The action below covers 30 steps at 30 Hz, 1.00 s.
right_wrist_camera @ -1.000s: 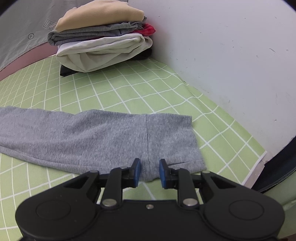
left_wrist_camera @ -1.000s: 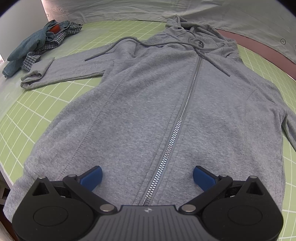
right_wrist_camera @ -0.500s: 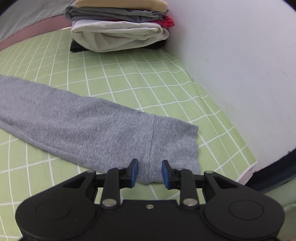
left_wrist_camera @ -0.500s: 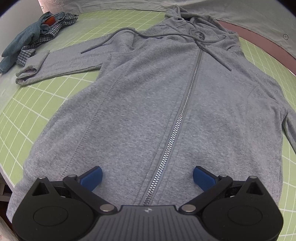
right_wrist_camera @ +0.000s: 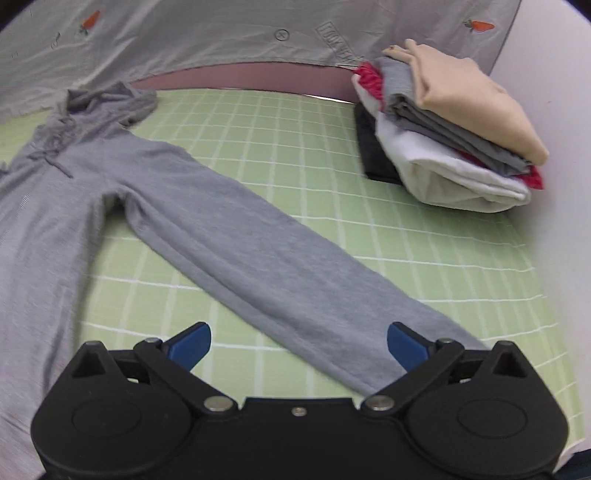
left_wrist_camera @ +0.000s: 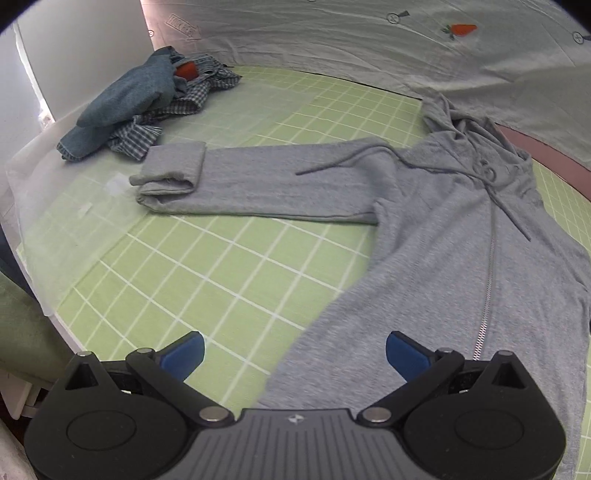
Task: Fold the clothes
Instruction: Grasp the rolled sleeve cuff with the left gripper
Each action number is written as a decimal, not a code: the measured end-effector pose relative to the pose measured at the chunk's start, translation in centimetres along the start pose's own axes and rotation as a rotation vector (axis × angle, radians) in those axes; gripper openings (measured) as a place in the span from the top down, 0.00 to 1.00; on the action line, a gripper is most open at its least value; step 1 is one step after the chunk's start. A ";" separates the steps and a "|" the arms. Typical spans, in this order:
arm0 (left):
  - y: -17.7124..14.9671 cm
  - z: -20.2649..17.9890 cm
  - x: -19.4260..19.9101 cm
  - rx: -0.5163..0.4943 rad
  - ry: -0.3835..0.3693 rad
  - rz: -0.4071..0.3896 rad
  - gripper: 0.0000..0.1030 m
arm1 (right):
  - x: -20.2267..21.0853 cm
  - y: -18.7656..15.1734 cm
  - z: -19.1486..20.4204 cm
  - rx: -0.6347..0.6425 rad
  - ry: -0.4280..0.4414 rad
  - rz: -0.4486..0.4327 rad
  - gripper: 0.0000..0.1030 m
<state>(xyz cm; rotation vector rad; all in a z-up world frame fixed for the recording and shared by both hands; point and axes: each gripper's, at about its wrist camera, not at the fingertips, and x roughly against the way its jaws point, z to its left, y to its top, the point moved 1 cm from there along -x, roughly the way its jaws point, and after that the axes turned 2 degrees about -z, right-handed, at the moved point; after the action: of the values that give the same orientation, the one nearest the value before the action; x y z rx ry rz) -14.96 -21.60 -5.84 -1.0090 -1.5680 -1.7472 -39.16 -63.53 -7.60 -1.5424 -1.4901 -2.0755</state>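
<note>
A grey zip-up hoodie [left_wrist_camera: 443,266] lies flat, front up, on the green grid mat [left_wrist_camera: 207,269]. Its one sleeve [left_wrist_camera: 258,184] stretches to the left with the cuff [left_wrist_camera: 173,173] folded back. My left gripper [left_wrist_camera: 293,356] is open and empty above the hoodie's lower left hem. In the right wrist view the hoodie's body [right_wrist_camera: 48,221] is at left and its other sleeve [right_wrist_camera: 258,266] runs diagonally toward my right gripper [right_wrist_camera: 297,341], which is open and empty just above the sleeve's cuff end.
A heap of blue denim and checked clothes [left_wrist_camera: 147,99] lies at the mat's far left. A stack of folded clothes [right_wrist_camera: 450,125] stands at the far right by the white wall. A grey sheet [right_wrist_camera: 221,33] hangs behind. The mat's edge [left_wrist_camera: 48,295] drops off at left.
My right gripper has opened wide, let go of the sleeve cuff and swung left to face along the sleeve. My left gripper has swung left, off the zipper toward the left sleeve.
</note>
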 end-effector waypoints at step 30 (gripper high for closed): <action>16.5 20.8 -17.0 0.044 -0.159 -0.036 0.51 | -2.6 -4.4 26.9 -0.384 -0.303 -0.067 0.00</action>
<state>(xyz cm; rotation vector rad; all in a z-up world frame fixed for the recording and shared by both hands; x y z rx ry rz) 11.10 -4.49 -10.45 -1.1279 -1.7249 -1.6833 -23.56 -41.64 -13.03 -2.0498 -1.2935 -2.3577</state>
